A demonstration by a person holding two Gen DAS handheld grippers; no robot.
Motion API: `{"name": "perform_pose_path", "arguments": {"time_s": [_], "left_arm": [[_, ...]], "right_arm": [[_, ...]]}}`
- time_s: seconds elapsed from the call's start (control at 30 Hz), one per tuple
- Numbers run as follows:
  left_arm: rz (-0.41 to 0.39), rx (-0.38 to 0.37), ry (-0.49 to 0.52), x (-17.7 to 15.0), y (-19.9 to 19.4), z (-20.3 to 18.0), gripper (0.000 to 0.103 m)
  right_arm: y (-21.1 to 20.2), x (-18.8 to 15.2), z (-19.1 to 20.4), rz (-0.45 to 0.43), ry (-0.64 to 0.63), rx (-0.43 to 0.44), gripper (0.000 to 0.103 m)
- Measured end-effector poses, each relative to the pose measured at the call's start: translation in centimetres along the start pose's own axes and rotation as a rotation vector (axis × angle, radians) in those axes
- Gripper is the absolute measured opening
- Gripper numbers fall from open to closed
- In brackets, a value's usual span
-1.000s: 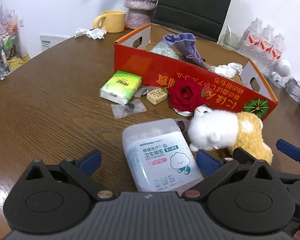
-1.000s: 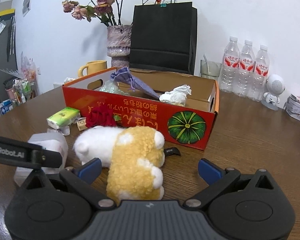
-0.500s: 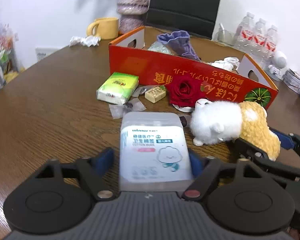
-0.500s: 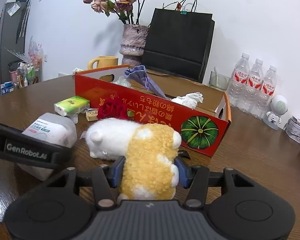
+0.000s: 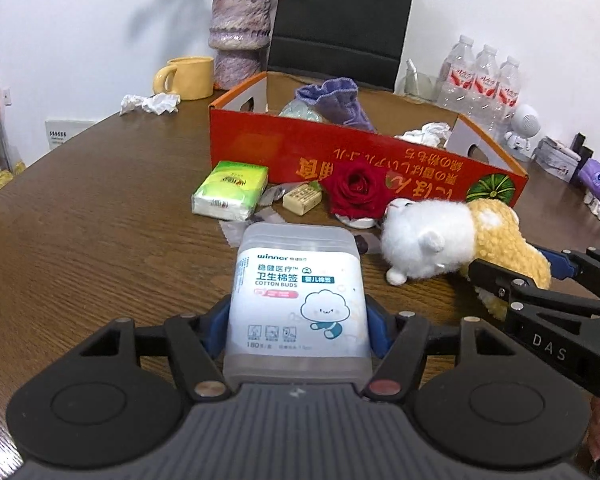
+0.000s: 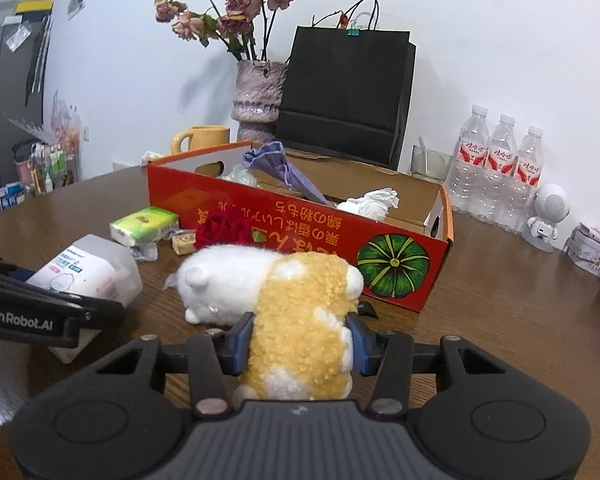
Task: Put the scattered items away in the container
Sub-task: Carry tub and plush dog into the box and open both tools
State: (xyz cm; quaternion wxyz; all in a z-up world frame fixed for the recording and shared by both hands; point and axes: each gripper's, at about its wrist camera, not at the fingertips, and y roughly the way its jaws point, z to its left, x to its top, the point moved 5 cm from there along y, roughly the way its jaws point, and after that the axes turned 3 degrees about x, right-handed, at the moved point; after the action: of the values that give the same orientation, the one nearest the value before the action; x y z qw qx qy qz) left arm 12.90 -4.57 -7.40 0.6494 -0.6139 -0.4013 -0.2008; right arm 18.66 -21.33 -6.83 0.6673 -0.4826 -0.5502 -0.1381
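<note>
The left tongs (image 5: 298,320) hold the plastic box of cotton buds (image 5: 298,296), with a blue pad pressed on each of its long sides. The right tongs (image 6: 298,342) have the yellow back half of the plush toy (image 6: 276,292) between the pads; the pads already dent the fur, and the jaws are closing a little more. Both things seem to rest on the table (image 5: 80,220), so I judge the lifting is not yet done. The red cardboard box (image 5: 364,160) stands ahead of both tongs, open on top. Inside it are a purple cloth (image 5: 336,100), a crumpled white tissue (image 5: 426,134) and something clear and plastic, so part of the tidying looks finished. Between the left tongs and the near wall of the red box some things are left: a green tissue pack (image 5: 232,192), a small beige packet (image 5: 302,199), a red rose (image 5: 356,188) and a small clear bag. The near wall is rather high, so each load probably must rise over its edge. Above the red box the room is free, and its right half has much bare floor. The two tongs are close beside each other, so they may bump.
</note>
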Motion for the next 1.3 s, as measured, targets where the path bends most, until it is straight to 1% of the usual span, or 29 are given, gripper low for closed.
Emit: {"name": "perform_pose_path", "arguments": {"time_s": [0.1,0.23,0.33,0.4,0.5,0.6,0.7,0.8,0.87,0.93,1.03,1.1,1.2,1.3], "left_arm": [[-0.022,-0.020,0.009,0.5,-0.6,0.1,0.066],[-0.054,-0.043,0.029,1.3,-1.4,0.3,0.066],[-0.068,-0.076,0.029,2.3,-1.9,0.6,0.066],[-0.091,-0.092,0.034,3.4,-2.2,0.8,0.066],[-0.139,-0.113,0.048,6.0,-2.5,1.0,0.066],[-0.178,-0.131,0.051,9.3,-2.2,1.3,0.066],[-0.203,-0.145,0.055,13.0,-0.9,1.4,0.066],[-0.214,-0.121,0.074,16.6,1.3,0.7,0.066],[-0.191,-0.118,0.080,18.8,3.5,0.3,0.066],[-0.151,-0.115,0.076,20.7,6.2,-0.3,0.066],[-0.091,-0.105,0.102,22.6,10.2,-1.4,0.066],[-0.037,-0.101,0.129,23.2,12.8,-2.1,0.066],[0.041,-0.084,0.161,23.0,16.1,-2.7,0.066],[0.091,-0.070,0.152,22.4,18.6,-2.7,0.066]], "right_arm": [[-0.6,0.3,-0.3,-0.029,0.025,-0.011,0.046],[-1.4,0.9,-1.1,-0.054,0.076,-0.002,0.046],[-2.3,1.9,-1.8,-0.084,0.109,0.003,0.046],[-2.8,2.8,-2.3,-0.109,0.126,0.004,0.046],[-3.0,4.9,-3.3,-0.142,0.140,-0.006,0.046],[-2.4,7.4,-4.6,-0.170,0.135,-0.046,0.046],[-0.5,10.1,-5.9,-0.180,0.144,-0.073,0.046],[2.5,12.7,-6.9,-0.158,0.135,-0.102,0.046],[4.9,14.2,-7.5,-0.126,0.127,-0.115,0.046],[7.6,15.3,-8.1,-0.079,0.123,-0.134,0.046],[11.5,16.0,-9.0,-0.001,0.135,-0.146,0.046],[14.1,16.0,-9.3,0.054,0.138,-0.153,0.046],[16.9,15.4,-9.4,0.120,0.149,-0.158,0.046],[19.0,14.7,-9.3,0.170,0.152,-0.173,0.046]]}}
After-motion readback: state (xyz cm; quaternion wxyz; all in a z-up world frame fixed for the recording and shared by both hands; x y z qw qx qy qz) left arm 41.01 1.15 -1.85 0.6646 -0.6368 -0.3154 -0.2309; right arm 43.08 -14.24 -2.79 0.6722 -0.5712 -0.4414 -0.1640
